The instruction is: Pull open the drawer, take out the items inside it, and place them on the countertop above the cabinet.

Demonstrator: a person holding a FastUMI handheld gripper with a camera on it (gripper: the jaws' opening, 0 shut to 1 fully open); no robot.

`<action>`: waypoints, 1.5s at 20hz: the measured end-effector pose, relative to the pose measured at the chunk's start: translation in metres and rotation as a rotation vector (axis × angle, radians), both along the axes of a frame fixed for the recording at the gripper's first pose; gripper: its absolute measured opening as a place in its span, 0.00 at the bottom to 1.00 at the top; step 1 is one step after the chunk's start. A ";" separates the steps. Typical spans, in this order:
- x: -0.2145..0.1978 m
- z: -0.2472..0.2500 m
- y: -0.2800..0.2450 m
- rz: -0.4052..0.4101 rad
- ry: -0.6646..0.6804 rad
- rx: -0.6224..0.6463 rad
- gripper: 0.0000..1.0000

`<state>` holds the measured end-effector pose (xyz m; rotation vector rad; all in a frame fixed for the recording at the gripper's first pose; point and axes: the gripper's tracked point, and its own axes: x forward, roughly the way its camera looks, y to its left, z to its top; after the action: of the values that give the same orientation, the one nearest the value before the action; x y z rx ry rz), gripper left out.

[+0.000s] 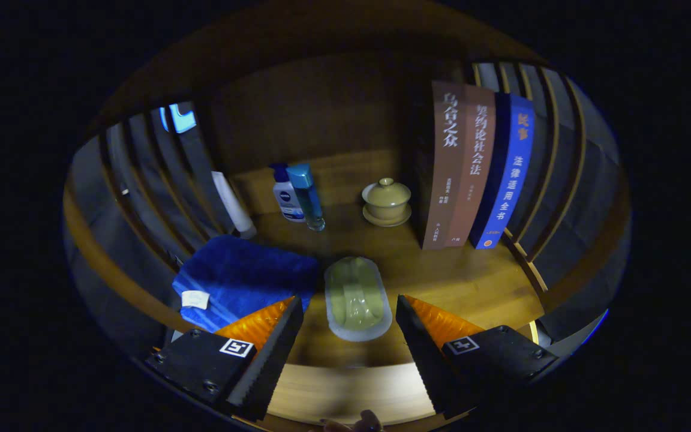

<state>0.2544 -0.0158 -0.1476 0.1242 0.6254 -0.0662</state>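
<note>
The soap dish (357, 298), a pale oblong tray holding a greenish bar of soap (354, 294), lay on the wooden table (471, 282). Its long axis ran straight away from the claw (349, 348), near end level with the fingertips. It sat in the gap between the two fingers, touching neither. The claw stood wide, holding nothing.

Left of the dish, just beside it, lay a folded blue towel (243, 282) with a small white tag, partly behind the left finger. Beyond the dish, two bottles stood upright close together: a white one (285, 195) and a taller clear blue one (308, 195). Right of the bottles sat a lidded ceramic cup on a saucer (386, 203). Right of the cup, three books (477, 168) stood upright, spines facing the claw.
</note>
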 end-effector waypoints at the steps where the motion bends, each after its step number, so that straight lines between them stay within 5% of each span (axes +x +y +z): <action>1: -0.012 0.008 0.002 -0.002 -0.052 -0.002 1.00; 9: -0.136 0.073 0.017 0.015 -0.424 -0.008 0.99; 18: -0.259 -0.020 0.024 0.042 -0.472 -0.081 0.99; 30: -0.260 -0.127 0.007 -0.006 -0.309 -0.030 1.00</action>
<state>-0.0060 -0.0091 -0.2748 0.1042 0.3158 -0.0606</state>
